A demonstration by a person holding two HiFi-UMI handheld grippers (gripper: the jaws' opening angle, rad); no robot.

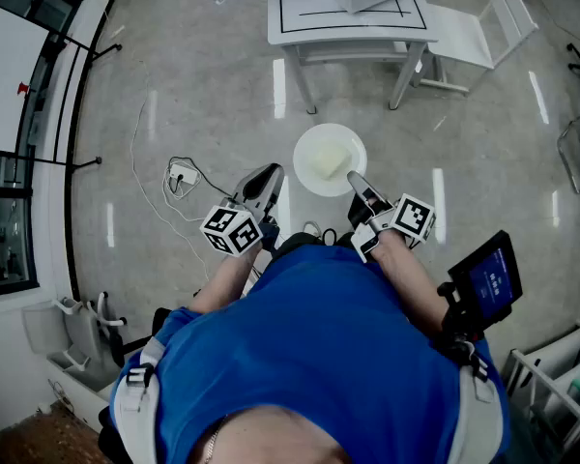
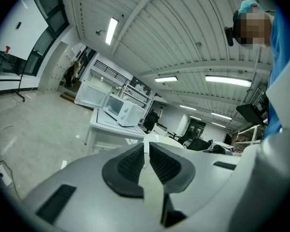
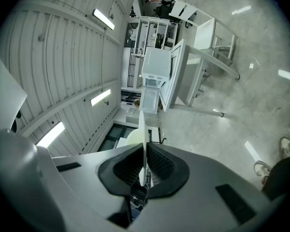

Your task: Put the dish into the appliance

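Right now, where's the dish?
Head view, centre: the dish is held by its edge in the right gripper, above the floor, just short of the table.

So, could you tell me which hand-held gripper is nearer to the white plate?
Right. The right hand-held gripper is clamped on the rim of the plate; the left hand-held gripper is off to the plate's other side, apart from it.

Dish (image 1: 329, 159) dead ahead at twelve, its near rim between the jaws of my right gripper (image 1: 356, 182). My left gripper (image 1: 268, 177) is at eleven, beside it. Table (image 1: 300, 27) beyond at twelve, microwave (image 2: 123, 111) on it, chair (image 1: 474, 37) at one, power strip (image 1: 181, 174) on the floor (image 1: 203, 85) at ten.
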